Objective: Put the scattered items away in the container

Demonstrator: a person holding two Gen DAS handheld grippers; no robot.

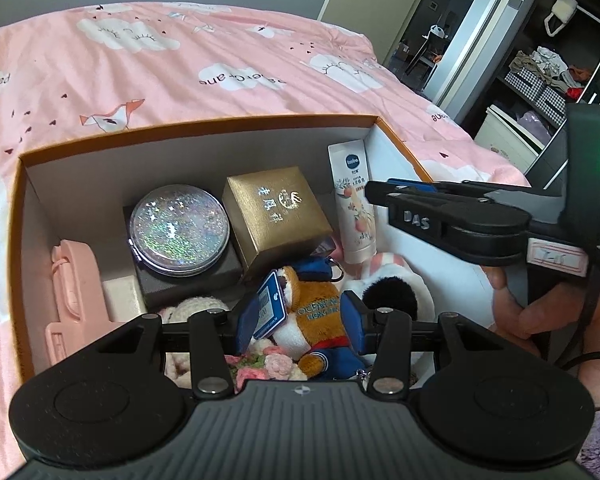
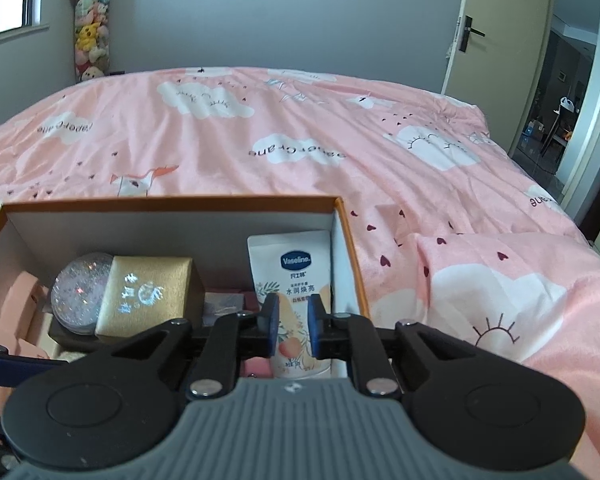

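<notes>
An orange-rimmed cardboard box (image 1: 200, 124) (image 2: 172, 202) sits on the pink bed cover. Inside it lie a glitter compact (image 1: 180, 232), a gold gift box (image 1: 276, 212), a pink case (image 1: 76, 292) and a white Vaseline tube (image 1: 350, 184) (image 2: 290, 264) leaning on the right wall. My left gripper (image 1: 300, 320) is low over the box's near side, shut on a brown plush toy (image 1: 316, 312) in a blue shirt with a hanging tag. My right gripper (image 2: 293, 320) (image 1: 374, 194) hovers by the tube with its jaws nearly together; the tube is behind the pads, not between them.
A black-and-white fluffy item (image 1: 388, 296) and crochet flowers (image 1: 268, 364) fill the box's near corner. A hand (image 1: 516, 308) holds the right gripper's handle. The pink quilt (image 2: 300, 140) spreads beyond the box; an open wardrobe (image 1: 540, 80) and a door (image 2: 492, 40) stand to the right.
</notes>
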